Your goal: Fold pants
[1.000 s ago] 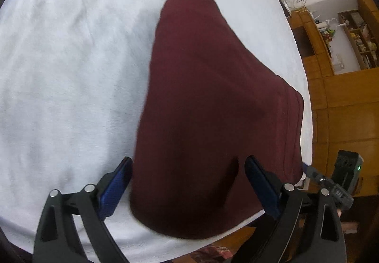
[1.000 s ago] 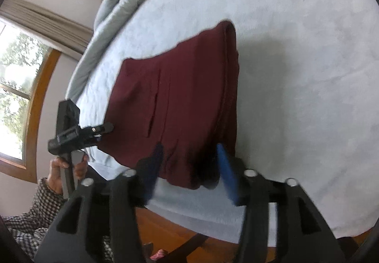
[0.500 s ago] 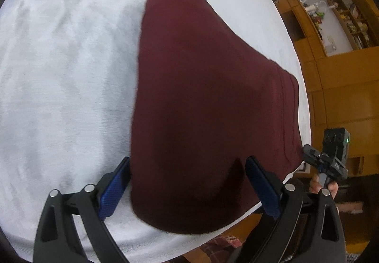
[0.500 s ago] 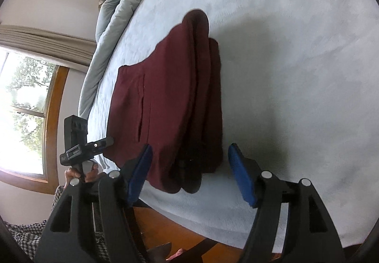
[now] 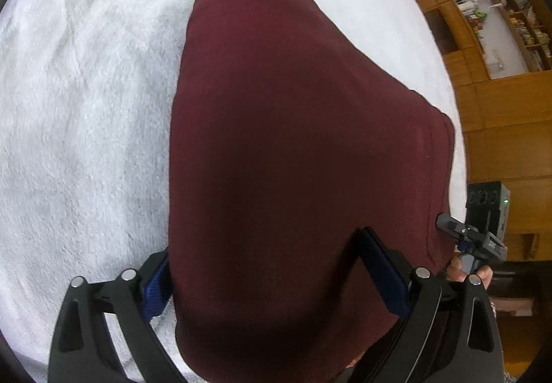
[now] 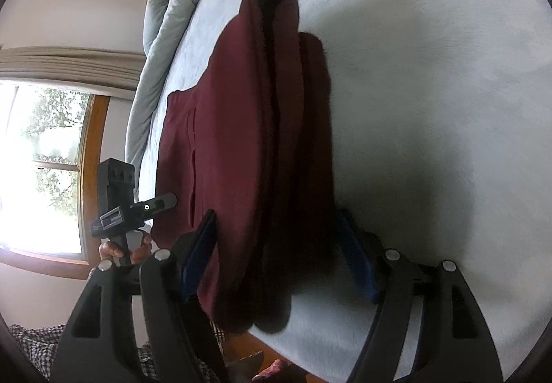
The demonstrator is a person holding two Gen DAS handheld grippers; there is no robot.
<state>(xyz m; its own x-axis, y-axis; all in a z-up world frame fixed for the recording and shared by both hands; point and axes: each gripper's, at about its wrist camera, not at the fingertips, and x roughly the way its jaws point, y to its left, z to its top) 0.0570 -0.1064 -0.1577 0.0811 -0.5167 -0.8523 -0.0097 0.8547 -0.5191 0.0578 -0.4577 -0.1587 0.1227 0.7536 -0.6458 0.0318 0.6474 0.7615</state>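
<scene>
Dark maroon pants [image 5: 293,141] lie folded on a white fleece bed cover [image 5: 79,107], near its front edge. My left gripper [image 5: 269,272] is open, its blue pads astride the near end of the pants. In the right wrist view the pants [image 6: 248,141] show stacked folded layers. My right gripper [image 6: 279,265] is open, its jaws wide on either side of the near end of the fold. Each gripper shows in the other's view, the right one [image 5: 472,238] and the left one [image 6: 138,210], held in a hand by the bed's edge.
A rumpled grey duvet [image 6: 169,3] lies at the far end of the bed. A window [image 6: 45,169] is on the left wall. Wooden cabinets and shelves [image 5: 500,55] stand beyond the bed's right edge.
My right gripper opened wide from a narrow stance and both grippers moved in closer over the pants. The pants lie in the same place.
</scene>
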